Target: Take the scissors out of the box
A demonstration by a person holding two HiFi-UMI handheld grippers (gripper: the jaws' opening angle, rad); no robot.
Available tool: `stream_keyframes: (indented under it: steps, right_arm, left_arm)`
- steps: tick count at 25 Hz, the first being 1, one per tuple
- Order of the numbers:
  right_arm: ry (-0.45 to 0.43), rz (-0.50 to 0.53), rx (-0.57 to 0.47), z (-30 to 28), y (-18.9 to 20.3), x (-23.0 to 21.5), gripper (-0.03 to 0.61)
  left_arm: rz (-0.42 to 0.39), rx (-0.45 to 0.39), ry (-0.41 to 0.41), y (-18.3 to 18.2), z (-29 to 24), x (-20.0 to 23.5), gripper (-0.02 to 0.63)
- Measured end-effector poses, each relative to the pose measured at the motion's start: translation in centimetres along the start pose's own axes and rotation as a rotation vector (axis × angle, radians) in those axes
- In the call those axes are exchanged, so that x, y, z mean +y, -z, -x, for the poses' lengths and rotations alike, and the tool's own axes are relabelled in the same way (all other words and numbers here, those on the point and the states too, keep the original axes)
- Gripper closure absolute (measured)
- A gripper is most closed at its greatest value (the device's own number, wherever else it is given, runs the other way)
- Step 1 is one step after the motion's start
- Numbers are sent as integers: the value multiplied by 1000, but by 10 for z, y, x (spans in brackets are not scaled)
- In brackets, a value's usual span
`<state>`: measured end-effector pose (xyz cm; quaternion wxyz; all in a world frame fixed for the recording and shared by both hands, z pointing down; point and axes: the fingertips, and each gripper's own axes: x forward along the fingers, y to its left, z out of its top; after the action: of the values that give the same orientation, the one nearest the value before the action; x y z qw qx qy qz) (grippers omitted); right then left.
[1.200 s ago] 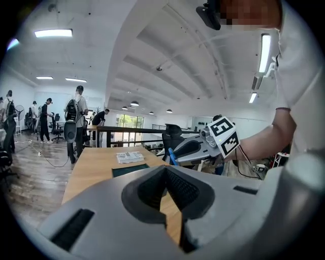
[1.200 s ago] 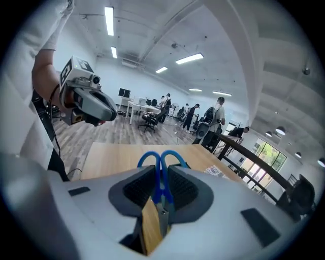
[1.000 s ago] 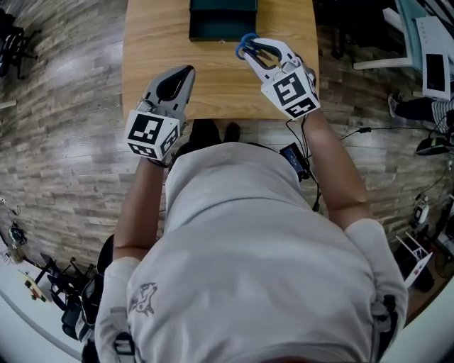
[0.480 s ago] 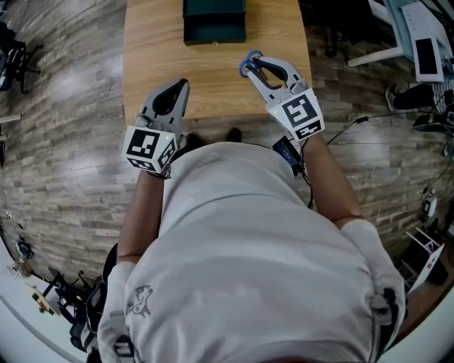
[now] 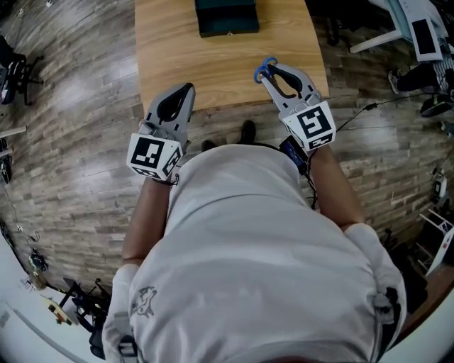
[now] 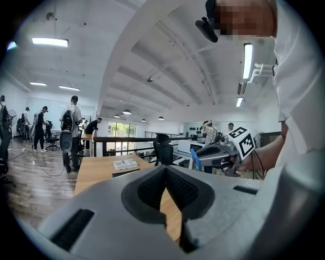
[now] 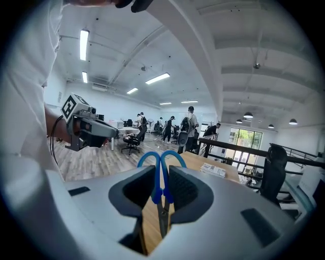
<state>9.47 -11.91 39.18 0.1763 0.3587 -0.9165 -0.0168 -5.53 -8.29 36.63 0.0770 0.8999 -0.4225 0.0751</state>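
Below both sets of jaws, the table (image 5: 213, 64) is the biggest thing around, bare wood except for the box (image 5: 227, 18) at its far end, well ahead of the tips. Nothing on it stands in my way. As I judge it, the only things to mind are the table's near edge under the right jaws and my other tool.

Well apart to the side, my left gripper (image 5: 186, 91) has its jaws closed tip to tip on nothing.

My right gripper (image 7: 162, 190) is clamped on the scissors (image 7: 161, 172), which are clear of the box. The jaws pinch them near the pivot, with the blue loops (image 7: 175, 157) sticking out past the tips. The blades (image 7: 162, 218) run back between the jaws towards the camera.

I expect the scissors to be light and stiff. They are thin, though, and the plastic and metal look smooth, so they could swivel or slide in a narrow pinch. A hold close to the pivot, where the handles meet the blades, seems the safest.
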Motion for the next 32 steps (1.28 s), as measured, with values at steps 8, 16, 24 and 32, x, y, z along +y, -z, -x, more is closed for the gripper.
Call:
stream_keyframes:
  steps: [8,16,24,32]
  right_arm:
    - [54,-47,-1,12,-10,64,486]
    - [74,-69,9,34,-7,104,485]
    - [36,-54,-30,62,-10,108,485]
    - [-20,-40,-80,91,-6,93,485]
  left_arm:
    - [9,-3,53,16,64,6,609]
    - [17,-1,73,30,100,1,609]
    - [3,-17,43,25,104,-21,609]
    - [-3,-31,9,19,84,-62,609]
